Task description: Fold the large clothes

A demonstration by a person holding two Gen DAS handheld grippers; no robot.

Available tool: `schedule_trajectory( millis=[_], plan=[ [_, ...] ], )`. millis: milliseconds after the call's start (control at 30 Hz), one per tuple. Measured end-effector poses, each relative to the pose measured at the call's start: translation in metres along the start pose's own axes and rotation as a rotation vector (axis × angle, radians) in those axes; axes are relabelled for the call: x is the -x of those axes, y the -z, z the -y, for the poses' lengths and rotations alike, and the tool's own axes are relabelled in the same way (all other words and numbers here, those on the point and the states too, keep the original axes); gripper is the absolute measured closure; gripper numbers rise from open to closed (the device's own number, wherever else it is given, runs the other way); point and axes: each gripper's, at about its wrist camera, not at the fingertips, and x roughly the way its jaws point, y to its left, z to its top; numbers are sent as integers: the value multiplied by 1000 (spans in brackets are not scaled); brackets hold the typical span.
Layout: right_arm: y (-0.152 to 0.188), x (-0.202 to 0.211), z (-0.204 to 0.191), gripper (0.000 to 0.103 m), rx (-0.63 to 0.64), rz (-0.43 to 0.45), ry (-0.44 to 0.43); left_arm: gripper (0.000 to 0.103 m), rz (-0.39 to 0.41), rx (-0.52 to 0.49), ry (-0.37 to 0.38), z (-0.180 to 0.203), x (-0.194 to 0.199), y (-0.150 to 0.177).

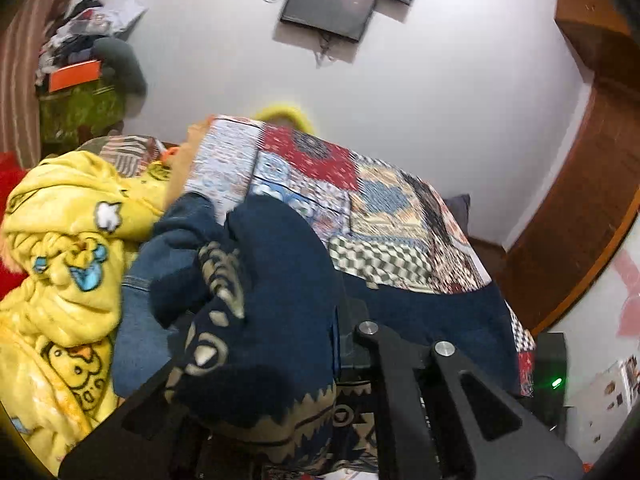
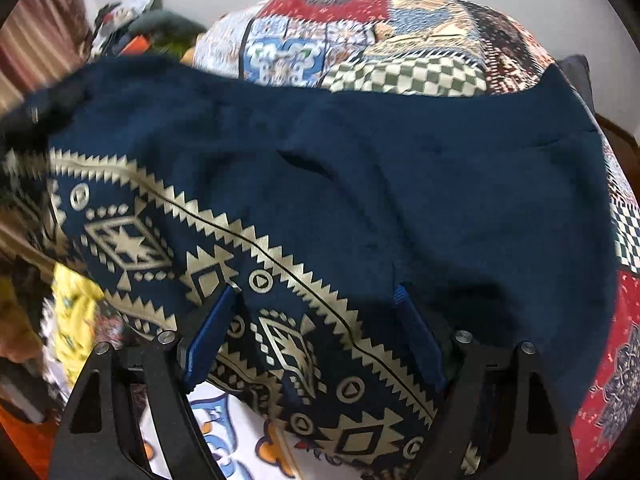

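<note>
Left wrist view: close behind bunched navy patterned garment (image 1: 272, 300), facing across the patchwork bedspread (image 1: 360, 184) to the far white wall (image 1: 440, 80). Right wrist view: steeper, close above the same garment (image 2: 360, 168) (both share bedspread (image 2: 360, 40)).

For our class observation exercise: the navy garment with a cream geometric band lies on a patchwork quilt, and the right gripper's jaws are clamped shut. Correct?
Not quite. The right wrist view shows the right gripper with jaws wide open over the navy garment. The garment does lie on the patchwork quilt.
</note>
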Motion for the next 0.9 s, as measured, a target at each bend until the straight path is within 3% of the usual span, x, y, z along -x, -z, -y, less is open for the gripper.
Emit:
schedule_trajectory(
  millis=[167, 233, 333, 400, 500, 600, 800, 900],
  plan=[
    [8, 25, 8, 23, -2, -6, -8, 96, -47, -80, 42, 49, -17, 1],
    [17, 46, 23, 23, -36, 32, -15, 96, -57, -118, 68, 71, -21, 4],
    [36, 80, 50, 23, -88, 87, 46, 96, -89, -115, 156, 105, -26, 12],
    [49, 100, 72, 23, -129, 121, 85, 96, -153, -131, 232, 132, -36, 25],
    [63, 124, 107, 23, -209, 152, 139, 96, -248, -184, 269, 163, -52, 49],
    [79, 140, 135, 23, -287, 172, 154, 96, -306, -301, 273, 190, -58, 78],
    [96, 153, 163, 23, -346, 174, 174, 96, -442, -488, 337, 219, -64, 116],
    [100, 156, 168, 23, -365, 184, 170, 96, -520, -493, 378, 219, -73, 127]
  ],
)
